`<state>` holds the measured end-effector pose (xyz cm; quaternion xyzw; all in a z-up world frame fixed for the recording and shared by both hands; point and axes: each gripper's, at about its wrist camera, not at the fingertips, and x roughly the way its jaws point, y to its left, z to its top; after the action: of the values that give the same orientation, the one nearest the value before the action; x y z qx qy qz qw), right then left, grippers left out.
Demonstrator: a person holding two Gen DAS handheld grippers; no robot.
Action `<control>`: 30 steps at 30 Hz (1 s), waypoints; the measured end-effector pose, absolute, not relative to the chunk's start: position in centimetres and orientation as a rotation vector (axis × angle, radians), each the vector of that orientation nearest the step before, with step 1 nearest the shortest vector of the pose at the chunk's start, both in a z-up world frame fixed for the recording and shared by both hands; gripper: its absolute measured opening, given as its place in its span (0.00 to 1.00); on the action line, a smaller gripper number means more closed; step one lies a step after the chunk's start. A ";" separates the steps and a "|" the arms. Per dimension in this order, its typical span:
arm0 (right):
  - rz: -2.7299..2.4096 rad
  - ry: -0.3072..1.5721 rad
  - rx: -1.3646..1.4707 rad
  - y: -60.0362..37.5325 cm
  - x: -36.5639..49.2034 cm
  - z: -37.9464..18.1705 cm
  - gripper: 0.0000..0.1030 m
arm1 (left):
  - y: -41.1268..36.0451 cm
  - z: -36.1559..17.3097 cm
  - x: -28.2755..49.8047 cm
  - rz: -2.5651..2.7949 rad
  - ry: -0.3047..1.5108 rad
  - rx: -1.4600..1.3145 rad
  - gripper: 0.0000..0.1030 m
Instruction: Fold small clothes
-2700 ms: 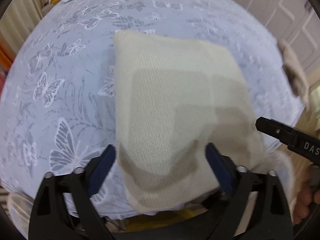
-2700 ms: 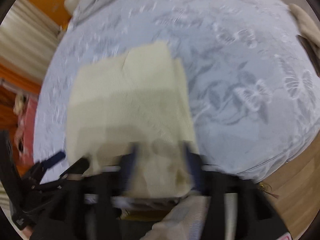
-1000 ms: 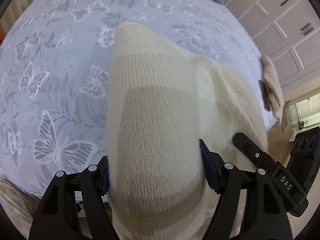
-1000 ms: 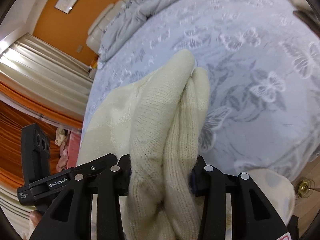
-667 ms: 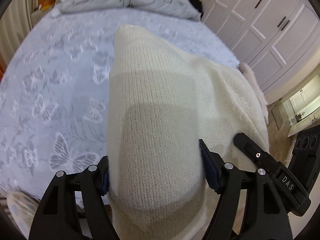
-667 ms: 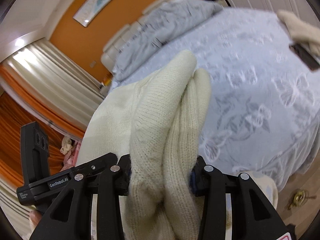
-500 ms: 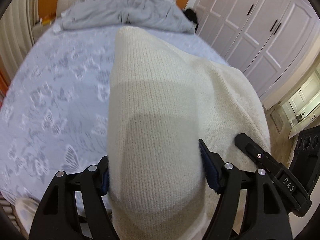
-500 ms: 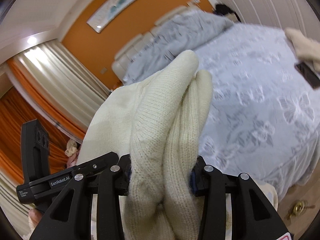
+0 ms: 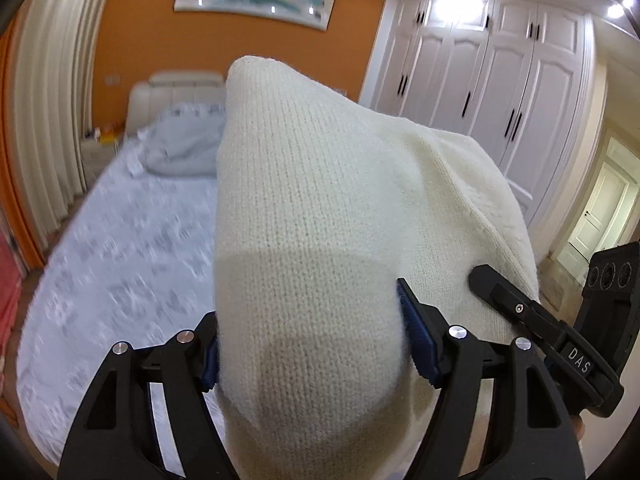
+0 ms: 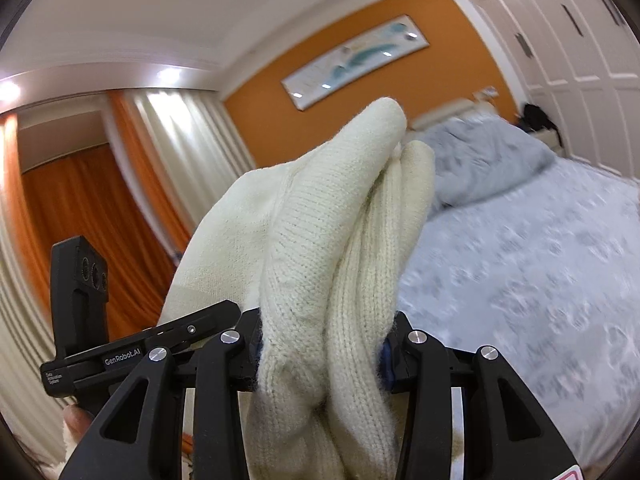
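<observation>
A: What do the jaws hold?

B: The left gripper (image 9: 310,338) is clamped on a wide fold of the cream knitted garment (image 9: 320,208). The right gripper (image 10: 320,348) pinches a bunched part of it.

A: Where is the garment?

B: In the air, above the pale blue butterfly-print bed (image 9: 120,264).

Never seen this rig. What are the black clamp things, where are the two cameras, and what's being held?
No robot here: a person carries a handheld two-finger gripper in each hand, each with a fisheye camera looking along its fingers. One picture is from the left gripper, the other from the right gripper. Both are shut on the same cream knitted garment, which is lifted off the bed with the pale blue butterfly-print cover. A bunched grey duvet lies at the bed's head. Each view shows the other gripper beside it.
</observation>
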<state>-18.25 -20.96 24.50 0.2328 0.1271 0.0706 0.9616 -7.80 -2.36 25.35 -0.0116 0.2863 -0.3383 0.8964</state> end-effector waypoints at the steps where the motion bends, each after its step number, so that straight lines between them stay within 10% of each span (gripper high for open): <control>1: 0.153 0.253 0.464 -20.6 -17.8 24.7 0.39 | -1.3 25.9 -7.5 -0.696 0.575 -0.030 0.68; 16: 0.199 0.451 0.486 -15.9 -6.2 17.3 0.40 | 5.6 18.3 1.9 -0.626 0.697 -0.128 0.68; 21: 0.052 0.748 0.514 -17.7 -1.0 2.2 0.60 | 6.0 7.5 6.5 -0.544 0.824 -0.138 0.83; 24: -0.142 0.969 0.539 -19.4 -1.5 -5.4 0.54 | 7.0 -2.3 8.3 -0.403 1.030 -0.137 0.80; 30: -0.097 0.927 0.576 -20.4 -3.3 -4.4 0.51 | 9.9 -6.2 6.7 -0.339 1.092 -0.231 0.78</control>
<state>-3.29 -20.44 -4.45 0.2739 0.4407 -0.0463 0.8536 6.67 9.88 -6.15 -0.1089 0.5156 -0.1600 0.8347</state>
